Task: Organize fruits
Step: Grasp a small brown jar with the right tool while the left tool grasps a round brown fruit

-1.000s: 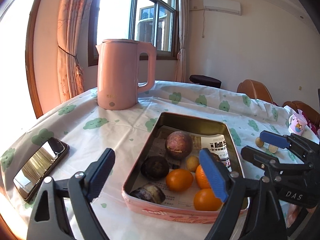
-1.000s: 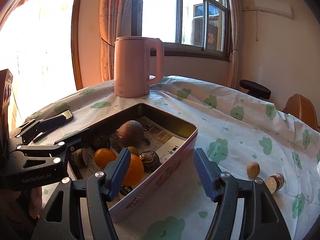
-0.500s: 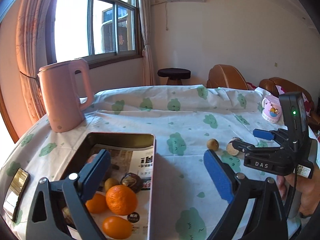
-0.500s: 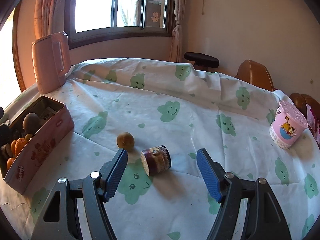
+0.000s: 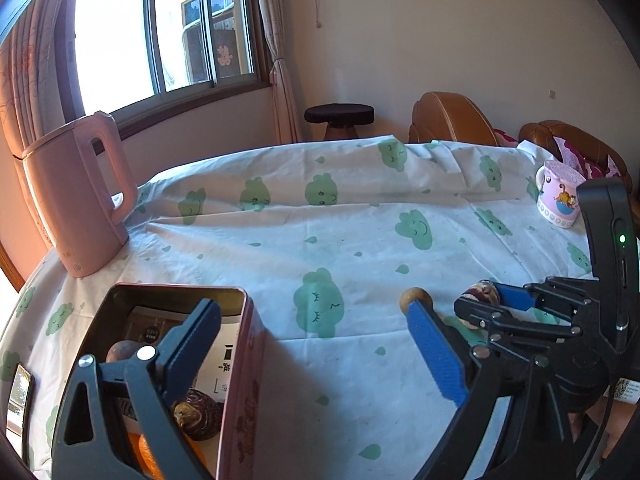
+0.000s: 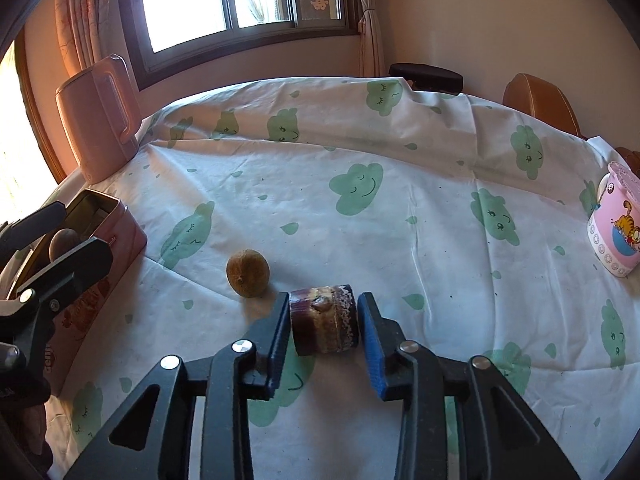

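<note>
- While the right gripper [image 6: 323, 330] sits low over the tablecloth [image 6: 400, 216], its two pads bracket a short dark purple-brown fruit chunk [image 6: 323, 326] lying on its side; left pad looks touching it, right pad [image 6: 370, 332] touching or a hair off, can't tell if it's clamped yet.
- Same chunk [image 5: 482, 294] shows in left wrist view, between the right gripper's [image 5: 486, 300] blue pads, resting on the cloth.
- Small round brown fruit [image 6: 247, 273] sits on the cloth just beside the chunk, on its left, apart from the pads; in left view it's [image 5: 416, 299] partly hidden behind the left gripper's right pad.
- Left gripper [image 5: 316, 354] is released, jaws spread wide, nothing between them; it hovers w/ its left pad over the tin's right edge and its right pad over bare cloth.
- Pink tin [image 5: 244, 380] at front left of table, paper-lined; holds a brown round fruit, a dark wrinkled one [image 5: 196, 420] and an orange [image 5: 148, 452], mostly blocked by the gripper.
- Tin [image 6: 120, 236] is well apart from the chunk, left of the small brown fruit.
- Pink kettle [image 5: 76, 200] upright at far left near the window.
- Pink cartoon mug [image 6: 616, 228] upright at right edge of table, well apart from the fruit.
- Phone [image 5: 20, 392] lies flat at far left edge, only partly in view.
</note>
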Available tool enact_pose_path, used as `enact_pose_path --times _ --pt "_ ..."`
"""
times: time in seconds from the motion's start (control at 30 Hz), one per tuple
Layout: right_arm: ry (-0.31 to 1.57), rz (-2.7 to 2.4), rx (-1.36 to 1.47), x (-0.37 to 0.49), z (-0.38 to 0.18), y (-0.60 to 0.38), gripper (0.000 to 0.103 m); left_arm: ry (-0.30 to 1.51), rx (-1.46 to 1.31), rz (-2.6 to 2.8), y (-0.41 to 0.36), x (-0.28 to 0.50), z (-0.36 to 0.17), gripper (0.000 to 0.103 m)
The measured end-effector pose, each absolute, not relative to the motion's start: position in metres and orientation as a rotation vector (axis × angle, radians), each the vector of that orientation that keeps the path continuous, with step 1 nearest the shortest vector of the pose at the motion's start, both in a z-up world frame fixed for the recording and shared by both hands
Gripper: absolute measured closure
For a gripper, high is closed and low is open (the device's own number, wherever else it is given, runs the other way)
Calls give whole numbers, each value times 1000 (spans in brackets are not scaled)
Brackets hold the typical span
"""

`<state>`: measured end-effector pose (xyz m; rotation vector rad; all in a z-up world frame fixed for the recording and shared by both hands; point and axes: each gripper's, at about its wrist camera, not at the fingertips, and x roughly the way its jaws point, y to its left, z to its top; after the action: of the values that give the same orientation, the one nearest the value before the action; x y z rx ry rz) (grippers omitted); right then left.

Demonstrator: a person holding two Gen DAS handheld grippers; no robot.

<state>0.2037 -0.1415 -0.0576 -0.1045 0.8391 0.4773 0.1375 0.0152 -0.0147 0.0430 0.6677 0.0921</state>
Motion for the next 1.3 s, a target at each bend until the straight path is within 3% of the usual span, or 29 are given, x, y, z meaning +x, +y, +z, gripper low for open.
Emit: enact_pose_path --times 0.1,0.2,0.37,0.63,0.7,0.77,0.9,1.3 --pt "808 436 -89 201 -53 -148 71 695 32 60 8 147 -18 8" --pt "800 362 -40 204 -52 -163 71 740 14 18 -1 160 -27 18" --pt "818 278 54 211 -54 -186 71 818 -13 -37 -14 179 -43 44" --pt "820 259 98 212 -54 -193 71 859 -37 -97 -28 195 -54 47" --pt "822 258 99 213 -54 -193 71 867 -31 -100 -31 200 -57 51" --pt "825 258 96 213 -55 -193 71 888 -35 -107 -32 205 -62 64" --pt "843 270 71 215 -57 -187 71 891 -36 -110 -33 208 -66 73" --pt "800 310 58 208 -51 -184 70 834 -76 -88 -23 200 -58 73"
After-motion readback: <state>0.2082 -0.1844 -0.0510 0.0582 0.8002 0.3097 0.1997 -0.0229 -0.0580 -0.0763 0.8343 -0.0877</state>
